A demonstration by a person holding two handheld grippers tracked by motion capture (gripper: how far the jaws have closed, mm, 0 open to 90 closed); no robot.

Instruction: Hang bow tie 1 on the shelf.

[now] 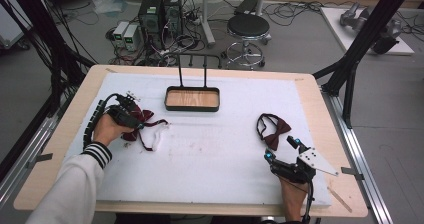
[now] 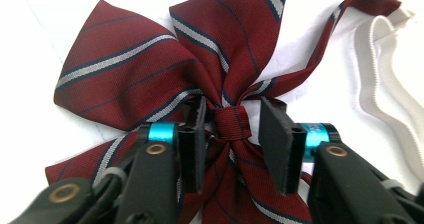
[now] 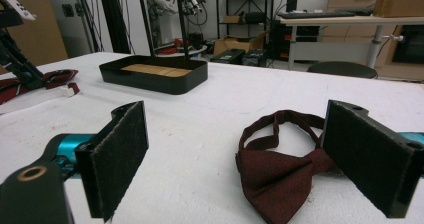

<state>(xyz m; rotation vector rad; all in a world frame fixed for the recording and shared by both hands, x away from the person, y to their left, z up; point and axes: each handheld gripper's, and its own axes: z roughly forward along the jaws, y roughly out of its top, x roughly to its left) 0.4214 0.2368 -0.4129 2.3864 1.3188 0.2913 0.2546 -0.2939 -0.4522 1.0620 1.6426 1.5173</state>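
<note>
A maroon striped bow tie (image 1: 145,118) (image 2: 150,69) lies on the white pad at the left, its white elastic strap (image 2: 380,84) trailing to the side. My left gripper (image 1: 131,115) (image 2: 235,136) is down over it, open, with one jaw on each side of the centre knot (image 2: 231,121) and small gaps showing. A plain dark maroon bow tie (image 1: 274,133) (image 3: 280,171) lies at the right with its neck loop behind it. My right gripper (image 1: 281,149) (image 3: 245,159) sits low just short of it, jaws wide open, nothing between them.
A black tray with a wooden floor (image 1: 192,99) (image 3: 155,74) and a tall wire handle stands at the pad's back centre. The white pad (image 1: 210,154) covers a wooden table. Beyond the far edge are a stool (image 1: 247,29), computers and cables.
</note>
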